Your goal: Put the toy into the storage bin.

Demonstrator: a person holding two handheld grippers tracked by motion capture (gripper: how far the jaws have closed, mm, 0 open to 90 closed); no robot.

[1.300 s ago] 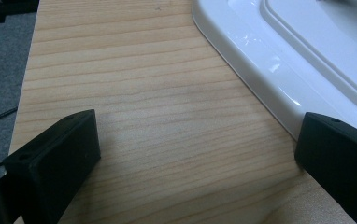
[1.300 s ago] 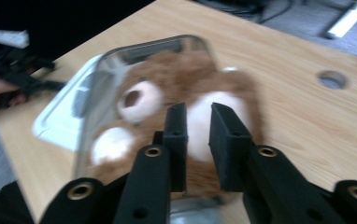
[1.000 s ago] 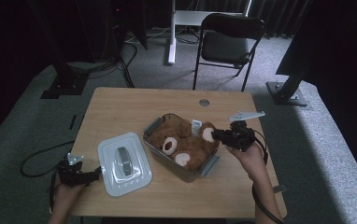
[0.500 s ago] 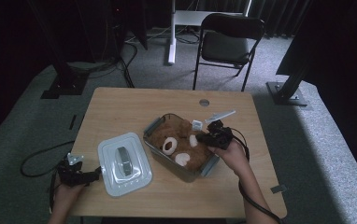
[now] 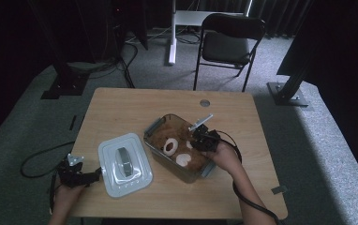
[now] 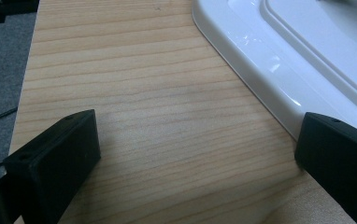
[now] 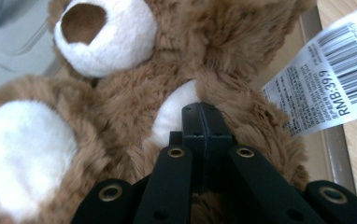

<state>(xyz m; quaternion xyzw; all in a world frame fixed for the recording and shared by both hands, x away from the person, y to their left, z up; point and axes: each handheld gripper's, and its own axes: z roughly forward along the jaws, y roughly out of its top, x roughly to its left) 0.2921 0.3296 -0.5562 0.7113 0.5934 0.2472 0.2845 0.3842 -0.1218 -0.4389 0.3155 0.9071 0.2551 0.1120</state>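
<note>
A brown teddy bear with white paws lies in a clear container at the table's middle. My right gripper reaches into the container from the right. In the right gripper view its jaws stand shut together, tip against the bear's fur beside a white patch, with nothing visible between them. A barcode tag lies at the bear's right. My left gripper rests open at the table's near left edge, just left of the white lid. Its open jaws frame bare wood, the lid's rim by the right jaw.
The wooden table has bare room at its back and left. A round grommet sits near the far edge. A folding chair and stand legs are on the carpet beyond. A cable trails off left.
My right gripper has moved left and down from the container's right end onto the bear. The left gripper and the lid have stayed put.
</note>
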